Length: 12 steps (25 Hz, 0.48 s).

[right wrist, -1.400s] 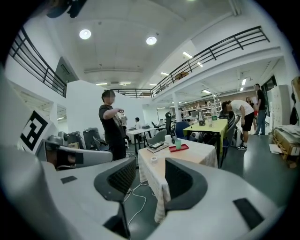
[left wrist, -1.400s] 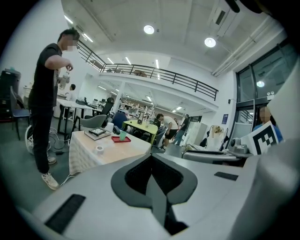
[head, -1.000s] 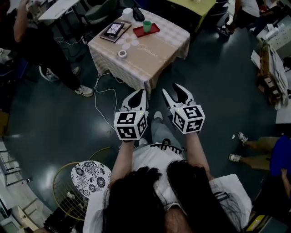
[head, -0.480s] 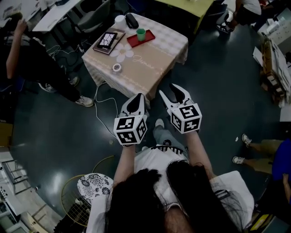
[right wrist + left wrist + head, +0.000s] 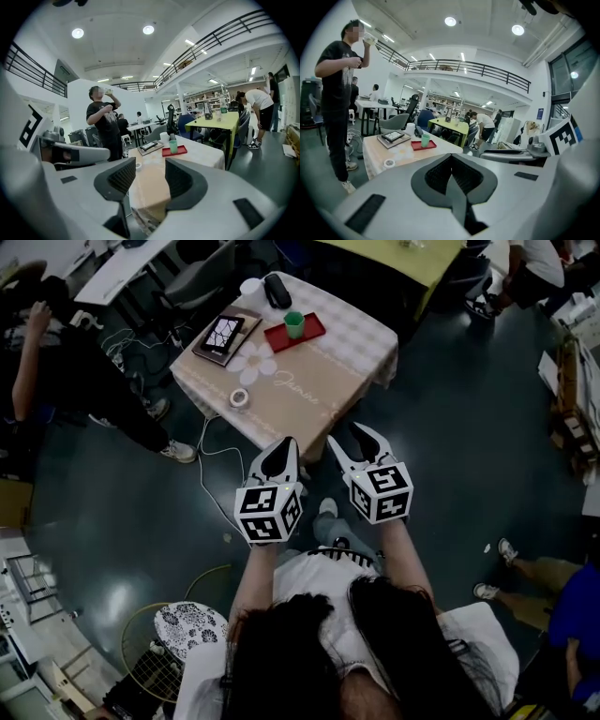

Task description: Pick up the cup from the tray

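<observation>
Both grippers held out short of the table; cup untouched on its tray.

At 10 o'clock a person (image 5: 56, 362) in black stands beside the table (image 5: 323, 395); on its cloth a tablet (image 5: 223, 334) lies at 10 o'clock, a tape roll (image 5: 239, 397) at 8 o'clock, a black case (image 5: 277, 290) at 11 o'clock; the red tray (image 5: 313, 328) sits near 12 o'clock with the green cup (image 5: 294, 324) upright on it; the left gripper (image 5: 287, 442), at 6 o'clock from the table and clear of it, has its jaws pressed together with nothing between them; the right gripper (image 5: 349, 435), just beside it at 3 o'clock, has its jaws partway apart and empty, the cup showing far ahead between them.
</observation>
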### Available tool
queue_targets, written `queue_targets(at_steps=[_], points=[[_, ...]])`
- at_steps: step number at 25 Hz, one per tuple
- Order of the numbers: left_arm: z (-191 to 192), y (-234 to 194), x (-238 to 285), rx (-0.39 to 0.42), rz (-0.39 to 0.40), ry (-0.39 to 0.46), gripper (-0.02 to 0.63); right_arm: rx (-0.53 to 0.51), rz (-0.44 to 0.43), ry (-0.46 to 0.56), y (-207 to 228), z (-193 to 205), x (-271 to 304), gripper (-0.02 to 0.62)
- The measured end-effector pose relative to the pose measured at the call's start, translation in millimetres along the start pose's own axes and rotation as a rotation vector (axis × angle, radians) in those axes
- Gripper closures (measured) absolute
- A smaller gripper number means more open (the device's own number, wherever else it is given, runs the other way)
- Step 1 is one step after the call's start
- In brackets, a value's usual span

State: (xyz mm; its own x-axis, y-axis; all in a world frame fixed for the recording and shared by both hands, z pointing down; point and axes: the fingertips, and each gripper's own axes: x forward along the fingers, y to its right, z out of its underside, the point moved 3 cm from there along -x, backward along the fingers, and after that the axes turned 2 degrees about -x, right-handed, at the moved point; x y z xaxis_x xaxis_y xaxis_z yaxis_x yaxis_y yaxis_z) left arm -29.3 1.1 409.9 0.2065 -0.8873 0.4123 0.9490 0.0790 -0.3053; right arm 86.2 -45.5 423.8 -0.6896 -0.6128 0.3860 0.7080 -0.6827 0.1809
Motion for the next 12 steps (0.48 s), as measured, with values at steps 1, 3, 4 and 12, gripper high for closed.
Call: queue_targets(at_steps=[1,3,4,12], points=[[-0.9,1.0,5.6,-0.003,-0.005,-0.001,0.601,-0.004,-0.005,-0.001,4.8,-2.2,2.9,0.414],[-2.0,4.3,15.5,-0.013,-0.012,0.003,0.601,-0.018,-0.016,-0.007,13.6,-6.0,7.7,0.41],[-2.9,5.6,19.9,-0.018,-0.015,0.006,0.601,-0.024,-0.022,-0.009,17.5,-8.0,10.1,0.408],[-9.5,1.4,43.6,-0.04,-0.045,0.002,0.601,-0.048,-0.057,-0.018,36.0,-19.4,32.2,0.4]])
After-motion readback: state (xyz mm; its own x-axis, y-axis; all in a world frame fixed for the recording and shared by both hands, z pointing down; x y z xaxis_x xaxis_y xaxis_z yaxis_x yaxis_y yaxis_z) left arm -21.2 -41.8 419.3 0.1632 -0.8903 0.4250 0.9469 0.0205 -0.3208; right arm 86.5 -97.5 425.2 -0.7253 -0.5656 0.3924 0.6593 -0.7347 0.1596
